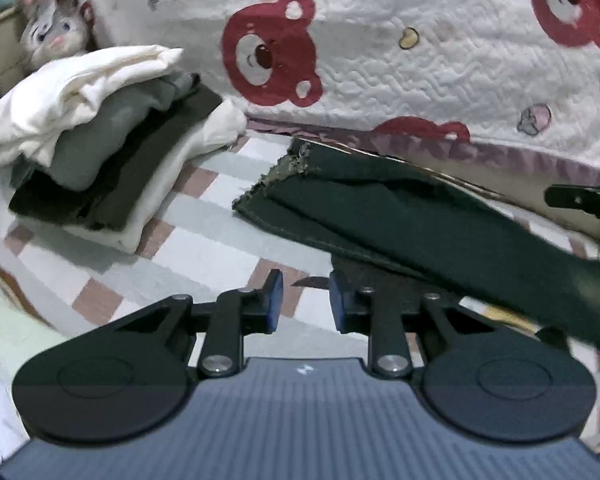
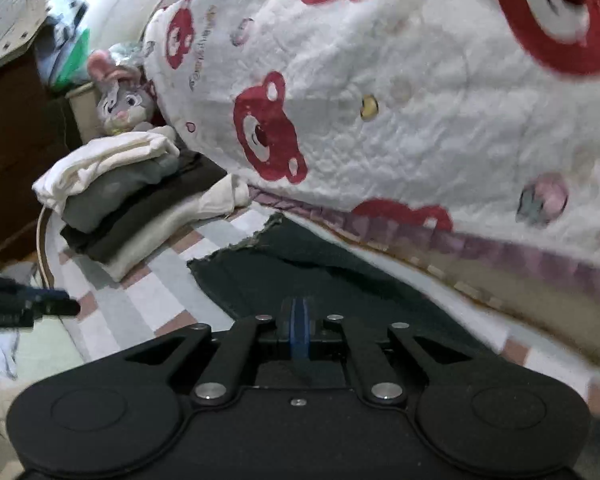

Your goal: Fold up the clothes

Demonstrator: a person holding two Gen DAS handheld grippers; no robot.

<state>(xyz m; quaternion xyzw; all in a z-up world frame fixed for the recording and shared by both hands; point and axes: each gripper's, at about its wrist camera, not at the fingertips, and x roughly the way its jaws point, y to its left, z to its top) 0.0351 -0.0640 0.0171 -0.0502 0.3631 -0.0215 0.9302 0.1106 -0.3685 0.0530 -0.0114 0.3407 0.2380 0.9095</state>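
Note:
A dark green garment lies on the checked bedsheet, its frayed corner pointing toward the far left. Its right part rises off the sheet and looks blurred. My left gripper is open just above the sheet at the garment's near edge, with nothing between its blue pads. In the left wrist view, a finger of my right gripper shows at the right edge, just past the garment's far side. In its own view, my right gripper has its pads pressed together over the dark green garment, apparently pinching the cloth.
A stack of folded clothes, white over grey, dark and cream, sits at the left. A plush rabbit sits behind it. A white quilt with red bears rises along the far side.

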